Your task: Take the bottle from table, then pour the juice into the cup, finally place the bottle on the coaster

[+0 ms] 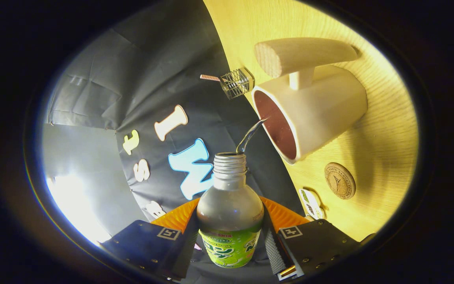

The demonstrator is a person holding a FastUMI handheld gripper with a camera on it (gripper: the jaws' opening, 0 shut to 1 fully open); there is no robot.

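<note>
Ribbed-neck plastic bottle [229,209] (uncapped) clamped between both fingers of the gripper [230,244]. Clear stream arcs into smooth cylindrical cup [321,114] on wood-grain table [384,130].

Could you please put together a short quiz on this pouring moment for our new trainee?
1. True or false: the bottle is capped.
2. Where does the stream from the bottle's mouth land? A) in the cup B) on the coaster C) on the table
3. What do the fingers of the hand-held gripper press on?

Key:
1. False: the threaded mouth is open and liquid runs out.
2. A: it arcs into the cup's dark inside.
3. The bottle, one finger on each side of its labelled body.
</note>
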